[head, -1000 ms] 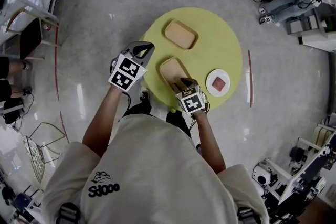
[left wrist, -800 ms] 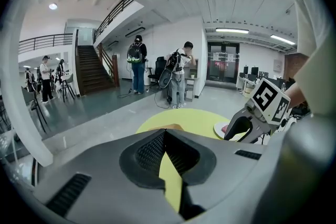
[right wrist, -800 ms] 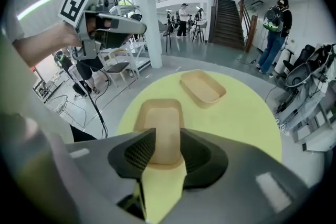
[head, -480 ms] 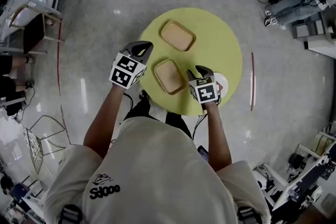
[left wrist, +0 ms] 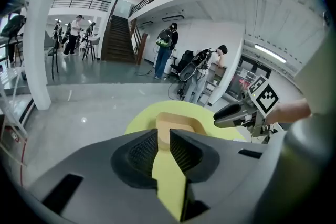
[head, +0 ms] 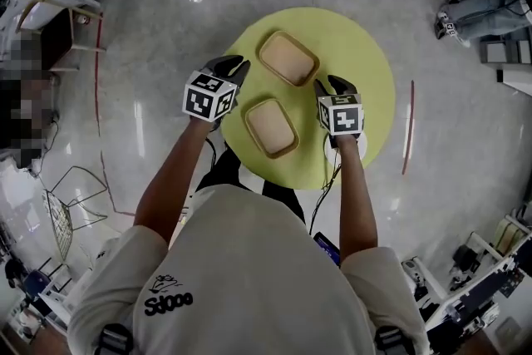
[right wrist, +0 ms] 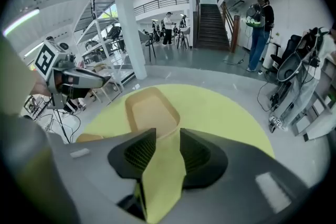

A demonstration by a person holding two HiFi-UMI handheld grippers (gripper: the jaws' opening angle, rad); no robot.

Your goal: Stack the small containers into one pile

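Two shallow tan containers lie apart on a round yellow table (head: 366, 54). The far container (head: 288, 58) (left wrist: 176, 120) (right wrist: 152, 110) lies between my two grippers. The near container (head: 270, 127) (right wrist: 89, 137) lies closer to me, untouched. At the table's left edge my left gripper (head: 226, 66) (left wrist: 163, 134) is open and empty, pointing at the far container. My right gripper (head: 334, 84) (right wrist: 168, 136) is open and empty too, just right of that container. Each gripper shows in the other's view: the right gripper (left wrist: 236, 113), the left gripper (right wrist: 79, 78).
The table stands on a grey polished floor with a red line (head: 408, 129) to the right. A wire rack (head: 62, 220) sits at the left, and equipment and cables (head: 490, 8) at the right. People (left wrist: 165, 52) stand far off near a staircase.
My right gripper has left the near container and moved right and away from me, to the far container's right side. The white plate it passed over no longer shows. The left gripper edged forward.
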